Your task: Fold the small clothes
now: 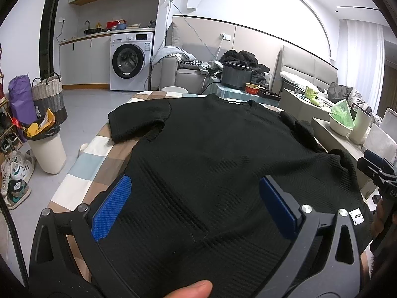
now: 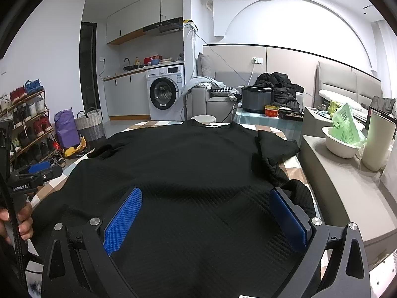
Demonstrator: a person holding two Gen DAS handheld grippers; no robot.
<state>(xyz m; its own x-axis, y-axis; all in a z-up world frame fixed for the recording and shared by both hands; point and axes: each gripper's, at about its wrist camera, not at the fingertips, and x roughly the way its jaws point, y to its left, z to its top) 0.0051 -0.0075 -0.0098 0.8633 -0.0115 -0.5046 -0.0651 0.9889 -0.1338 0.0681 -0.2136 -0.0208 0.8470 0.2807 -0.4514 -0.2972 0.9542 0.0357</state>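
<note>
One black ribbed knit short-sleeved T-shirt (image 1: 211, 149) lies spread face-up on the worktop under a checked cloth of beige, white and pale blue squares (image 1: 82, 171), collar at the far end, hem toward the cameras. The left sleeve (image 1: 139, 121) lies flat and open; the right sleeve (image 2: 275, 146) is crumpled and bunched up on itself near the worktop's right edge. A small white label (image 1: 356, 216) shows at the hem's right corner.

Left gripper (image 1: 196, 211) hovers low over the hem, its blue-padded fingers (image 1: 111, 213) spread wide with black fabric filling the gap between them; they pinch nothing that I can see. A fingertip (image 1: 188, 290) pokes in at the bottom of the left wrist view. Right gripper (image 2: 206, 219) is in the same pose just beside it on the shirt's right half, blue fingers (image 2: 124, 221) wide apart, nothing clamped. Whether either pad actually touches the cloth, I cannot tell.

Each camera catches the other tool at its frame edge, a hand (image 2: 22, 221) gripping the left one's handle.

Beyond the worktop: a white front-loading washing machine (image 1: 131, 62), a dark round cooker pot (image 2: 258, 99) on a low table, a white bowl holding a green bag (image 2: 342, 144), and a shoe rack (image 2: 27, 124) at far left.
</note>
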